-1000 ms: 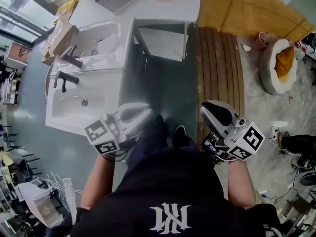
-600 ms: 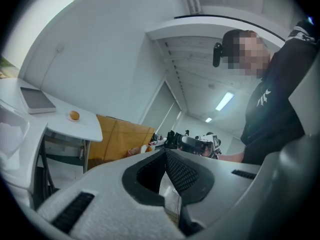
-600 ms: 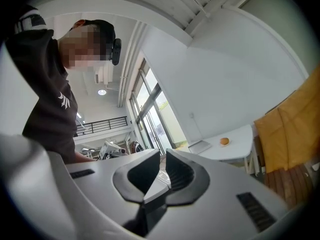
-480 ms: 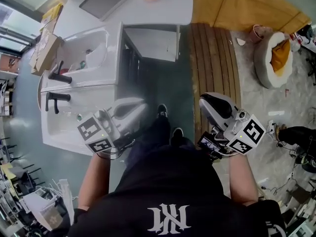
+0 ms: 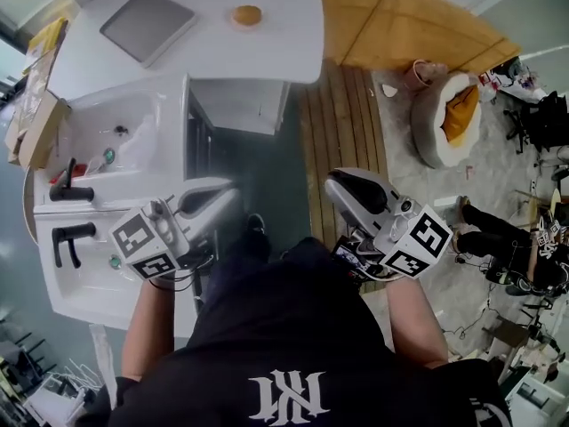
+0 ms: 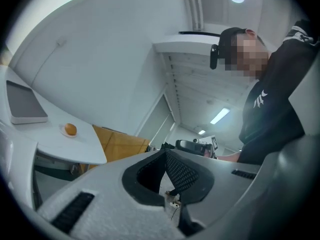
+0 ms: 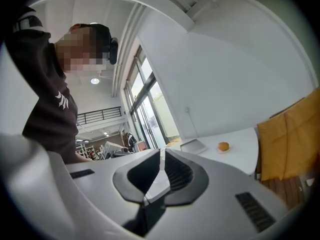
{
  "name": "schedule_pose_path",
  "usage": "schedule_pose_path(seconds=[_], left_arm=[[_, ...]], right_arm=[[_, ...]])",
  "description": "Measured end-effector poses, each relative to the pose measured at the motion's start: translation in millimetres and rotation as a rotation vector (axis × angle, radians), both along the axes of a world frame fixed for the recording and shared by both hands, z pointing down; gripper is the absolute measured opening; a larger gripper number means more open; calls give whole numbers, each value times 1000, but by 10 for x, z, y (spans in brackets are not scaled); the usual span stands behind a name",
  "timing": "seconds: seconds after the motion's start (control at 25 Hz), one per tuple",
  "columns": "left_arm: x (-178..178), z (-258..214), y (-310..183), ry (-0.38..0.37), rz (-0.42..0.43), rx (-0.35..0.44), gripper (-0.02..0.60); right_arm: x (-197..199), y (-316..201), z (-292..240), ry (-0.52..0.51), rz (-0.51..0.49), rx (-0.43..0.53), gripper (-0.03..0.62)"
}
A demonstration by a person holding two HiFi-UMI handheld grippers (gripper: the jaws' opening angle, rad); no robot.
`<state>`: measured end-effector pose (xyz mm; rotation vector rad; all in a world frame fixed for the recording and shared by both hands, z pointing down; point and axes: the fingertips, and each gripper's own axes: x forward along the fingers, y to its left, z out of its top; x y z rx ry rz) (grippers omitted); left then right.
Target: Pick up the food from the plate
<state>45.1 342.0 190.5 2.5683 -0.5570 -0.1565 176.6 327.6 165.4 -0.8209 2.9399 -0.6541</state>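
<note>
A small orange piece of food (image 5: 246, 14) lies on a little white plate on the far white counter (image 5: 293, 34). It also shows in the left gripper view as the food (image 6: 70, 129) and in the right gripper view as the food (image 7: 223, 146). My left gripper (image 5: 233, 194) and right gripper (image 5: 338, 181) are held in front of the person's body, well short of the counter. The left gripper (image 6: 166, 152) is shut with nothing in it. The right gripper (image 7: 161, 152) is also shut and holds nothing.
A flat grey tray (image 5: 147, 27) lies on the counter left of the food. Two white sinks with black taps (image 5: 71, 189) line the left side. Wooden floor slats (image 5: 342, 132), a brown panel (image 5: 418, 25) and a round pet bed (image 5: 453, 118) are to the right.
The counter with the food has slid lower and further into the head view. Both grippers have shifted a little left in the frame, still shut.
</note>
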Motion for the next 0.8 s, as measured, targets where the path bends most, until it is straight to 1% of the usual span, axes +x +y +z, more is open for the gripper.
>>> schedule_pose_path(seconds=[0.12, 0.36, 0.48, 0.56, 0.72, 0.8], left_arm=[[-60, -9, -189, 22, 10, -5, 5], [-190, 80, -709, 58, 2, -19, 5], [-256, 110, -824, 51, -17, -26, 5], [-254, 166, -990, 43, -39, -41, 5], [-126, 267, -1496, 22, -70, -71, 5], [-37, 273, -1780, 7, -78, -80, 5]], right_arm=[[-58, -192, -106, 7, 20, 13, 6], [-164, -750, -31, 13, 4, 15, 6], [-184, -945, 34, 5, -3, 14, 6], [-148, -1129, 96, -9, -15, 0, 6], [-16, -1626, 243, -26, -52, -25, 6], [41, -1922, 268, -32, -73, -19, 6]])
